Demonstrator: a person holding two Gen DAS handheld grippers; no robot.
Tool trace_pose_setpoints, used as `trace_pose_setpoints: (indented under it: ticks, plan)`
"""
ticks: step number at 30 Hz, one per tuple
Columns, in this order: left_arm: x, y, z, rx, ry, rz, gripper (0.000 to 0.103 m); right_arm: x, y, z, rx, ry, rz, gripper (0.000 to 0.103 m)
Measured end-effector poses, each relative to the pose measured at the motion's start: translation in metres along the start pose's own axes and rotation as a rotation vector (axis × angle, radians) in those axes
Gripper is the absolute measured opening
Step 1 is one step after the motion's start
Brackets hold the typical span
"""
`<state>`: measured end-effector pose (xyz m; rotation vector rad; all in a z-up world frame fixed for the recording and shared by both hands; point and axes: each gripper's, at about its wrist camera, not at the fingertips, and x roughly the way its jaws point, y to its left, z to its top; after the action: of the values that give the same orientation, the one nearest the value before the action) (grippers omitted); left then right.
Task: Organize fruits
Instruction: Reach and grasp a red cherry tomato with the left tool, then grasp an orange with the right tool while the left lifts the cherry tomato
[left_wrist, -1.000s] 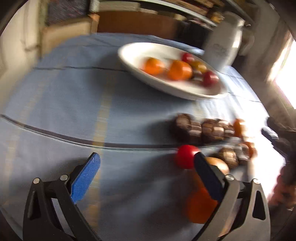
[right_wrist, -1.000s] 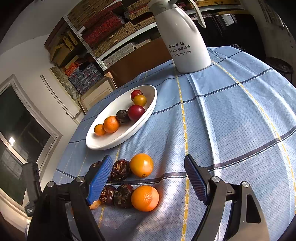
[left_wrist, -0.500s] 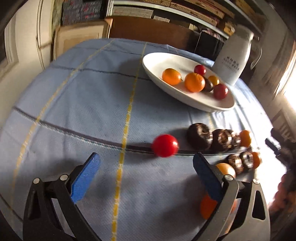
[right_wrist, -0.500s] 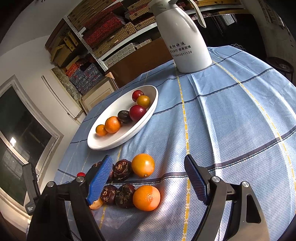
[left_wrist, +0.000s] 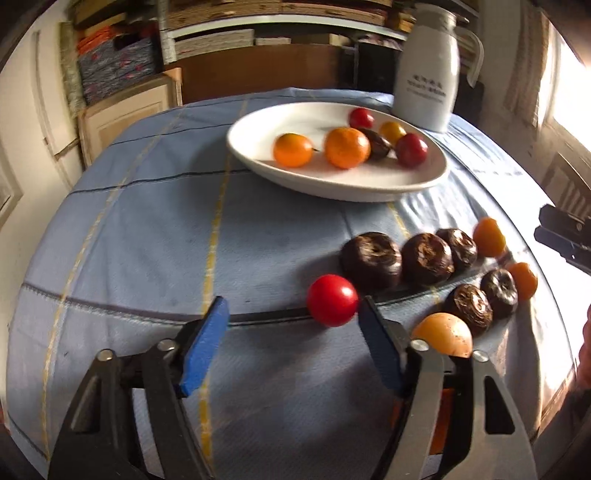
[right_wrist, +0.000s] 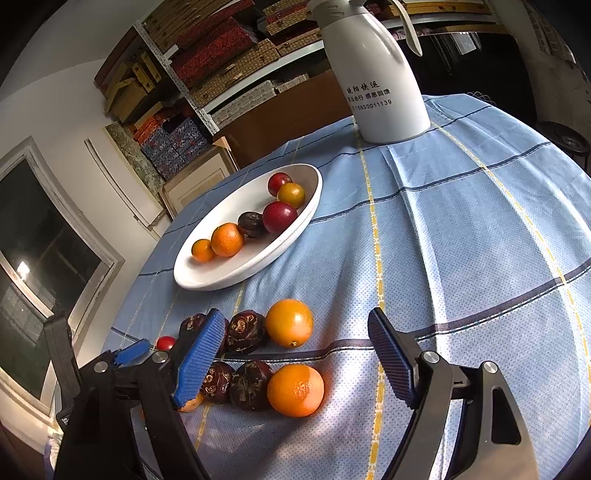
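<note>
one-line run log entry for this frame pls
left hand-held gripper: closing, nothing gripped | red tomato: on tablecloth by its right finger | right hand-held gripper: open, empty

Black grippers (left_wrist: 291, 332), blue ribbed pads (right_wrist: 199, 354)

Loose fruits (left_wrist: 424, 266) nr part-filled dish (left_wrist: 258, 122)

Strong daylight enters at three o'clock in the left wrist view, blowing out the window (left_wrist: 569, 99) to plain white and washing the tablecloth (left_wrist: 258, 236) edge beneath it. That view is soft overall, with motion smear on the white bowl (left_wrist: 369, 188). The right wrist view is sharp; print on the white jug (right_wrist: 373, 74) reads clearly. Fruit there casts short shadows toward seven o'clock. Both views bow heavily at the rims, with dark corners.
</note>
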<state>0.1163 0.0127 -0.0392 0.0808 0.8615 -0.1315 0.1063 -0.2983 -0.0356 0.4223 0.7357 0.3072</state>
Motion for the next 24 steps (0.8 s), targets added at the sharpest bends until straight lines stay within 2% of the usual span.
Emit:
trace_pose_setpoints:
  ticks: [2,3,7,14,20,24]
  plan:
    - [0.005,-0.003,0.001,0.009,0.014,-0.029,0.052,0.0,0.001,0.0,-0.006,0.002,-0.002,0.081]
    - [0.009,-0.004,0.002,0.011,0.026,-0.042,0.043,0.0,0.002,0.0,-0.008,0.003,-0.002,0.081]
    - [0.011,-0.005,0.005,0.014,0.017,-0.074,0.029,0.001,0.004,-0.001,-0.015,0.008,-0.004,0.081]
    - [0.011,-0.004,0.007,0.004,0.018,-0.083,0.028,0.009,0.004,-0.001,-0.019,0.035,-0.013,0.081]
    - [0.016,-0.002,0.012,-0.01,0.017,-0.069,0.031,0.023,0.002,0.0,0.002,0.079,-0.011,0.081]
    - [0.021,0.003,0.018,-0.036,0.015,-0.077,0.032,0.037,0.004,0.003,0.004,0.116,-0.004,0.073]
